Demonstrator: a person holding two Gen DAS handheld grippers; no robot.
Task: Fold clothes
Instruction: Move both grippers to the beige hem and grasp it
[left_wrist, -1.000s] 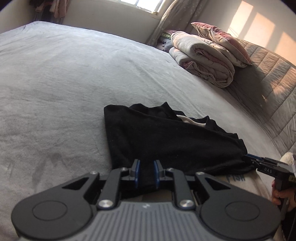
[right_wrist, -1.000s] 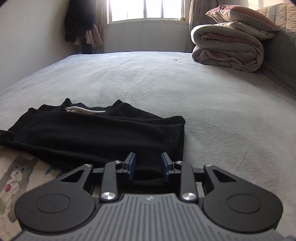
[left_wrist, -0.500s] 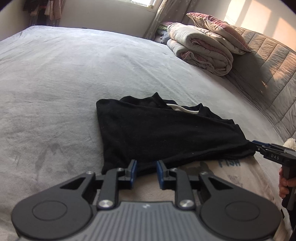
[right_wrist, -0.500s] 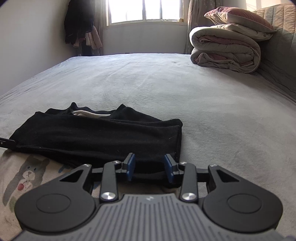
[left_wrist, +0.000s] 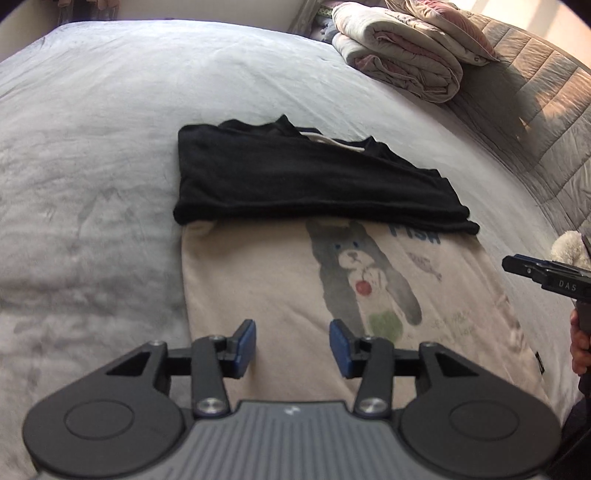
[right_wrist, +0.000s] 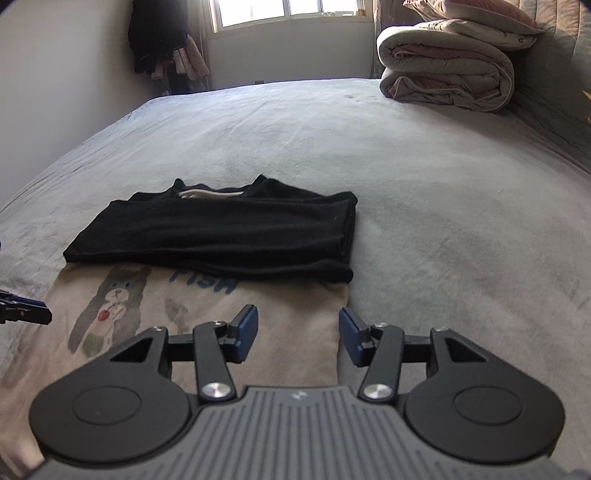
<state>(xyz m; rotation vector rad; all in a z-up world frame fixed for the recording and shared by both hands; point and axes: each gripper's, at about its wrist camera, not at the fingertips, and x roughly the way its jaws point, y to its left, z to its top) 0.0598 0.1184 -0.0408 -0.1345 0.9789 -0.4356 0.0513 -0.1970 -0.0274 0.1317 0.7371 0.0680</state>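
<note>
Left gripper (left_wrist: 291, 343), right gripper (right_wrist: 297, 334): jaws opening, nothing between them, above the near part | cream cat-print shirt (left_wrist: 369, 306) flat on grey bed (left_wrist: 92, 166), its black half (left_wrist: 295, 184) folded over the far part | judged: first fold laid; more folds remain.

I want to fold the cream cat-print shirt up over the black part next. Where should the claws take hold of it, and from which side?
Grip the cream cat-print shirt at its two near bottom corners, one claw each, coming in low from the near edge. That hem lies flat and free on the grey bed cover, while the far end is buried under the folded black fabric. Left claw and right claw are opening, nothing between them.
</note>
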